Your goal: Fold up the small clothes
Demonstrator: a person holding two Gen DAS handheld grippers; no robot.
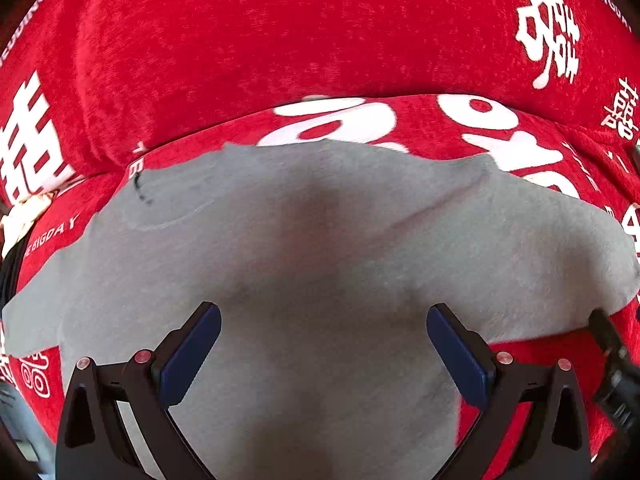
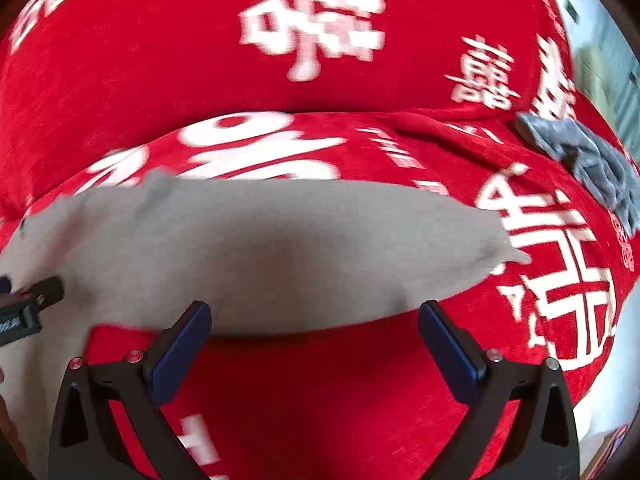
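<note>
The grey garment [image 1: 320, 248] is lying soft and limp; both grippers [image 1: 324, 320] [image 2: 316, 316] are hovering apart, likely best pinching its edges.

The left claw [image 1: 324, 320] hangs spread over a grey garment [image 1: 320, 232] on a red cover [image 1: 240, 40].

"THE BIGDAY" and 囍 characters on red cover [image 1: 240, 40]

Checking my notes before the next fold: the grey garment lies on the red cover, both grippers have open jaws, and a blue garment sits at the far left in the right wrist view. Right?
One slip: the blue garment sits at the far right, as the right wrist view shows. The rest stands: grey garment on the red cover, left gripper and right gripper jaws open.
</note>
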